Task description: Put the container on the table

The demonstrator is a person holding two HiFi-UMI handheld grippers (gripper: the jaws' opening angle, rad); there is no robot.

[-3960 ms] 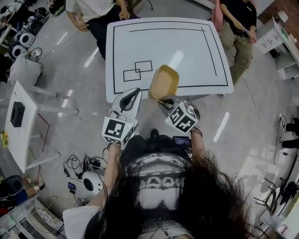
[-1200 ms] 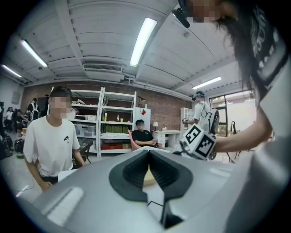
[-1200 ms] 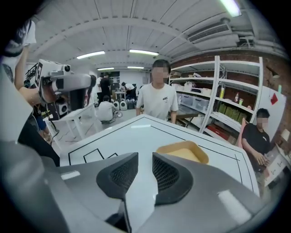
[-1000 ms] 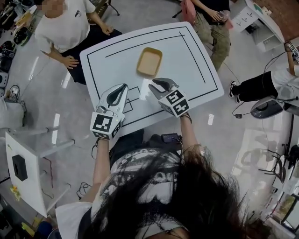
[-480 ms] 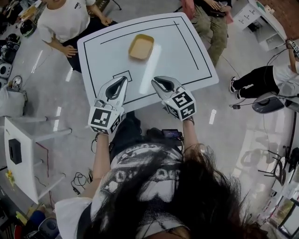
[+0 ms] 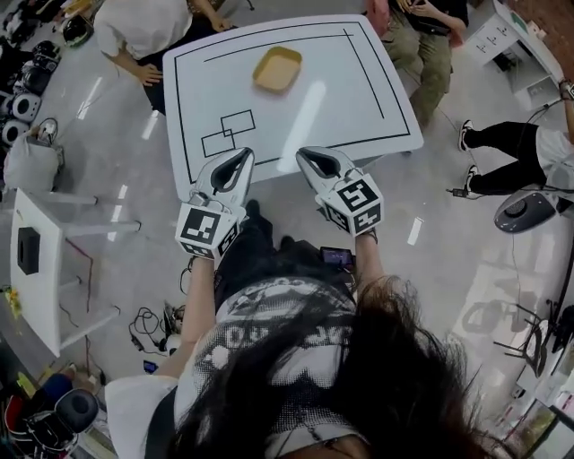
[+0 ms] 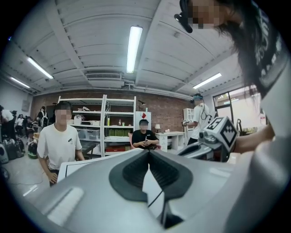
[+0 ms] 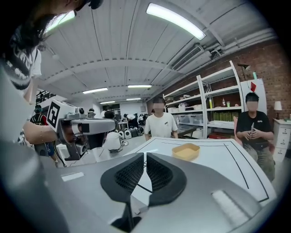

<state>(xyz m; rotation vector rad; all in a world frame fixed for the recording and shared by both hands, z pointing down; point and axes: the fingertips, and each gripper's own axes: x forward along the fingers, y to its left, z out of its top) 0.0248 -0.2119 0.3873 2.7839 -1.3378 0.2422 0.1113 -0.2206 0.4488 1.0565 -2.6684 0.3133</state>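
Observation:
The yellow container stands upright and empty on the far part of the white table, inside its black border line. Both grippers hover side by side at the table's near edge, well short of the container. My left gripper is shut, its pads meeting at the tip, with nothing in it. The jaws of my right gripper are closing, with a thin slit left between the pads and nothing between them. In the right gripper view the container sits ahead on the table.
A person in a white shirt is at the table's far left corner and another sits at its far right. A small white side table stands at the left. Cables lie on the floor. Shelving lines the back wall.
Four seconds ago the right gripper held the container at the near edge. Over the last second both grippers drew back from the table towards my body, and the right jaws narrowed.

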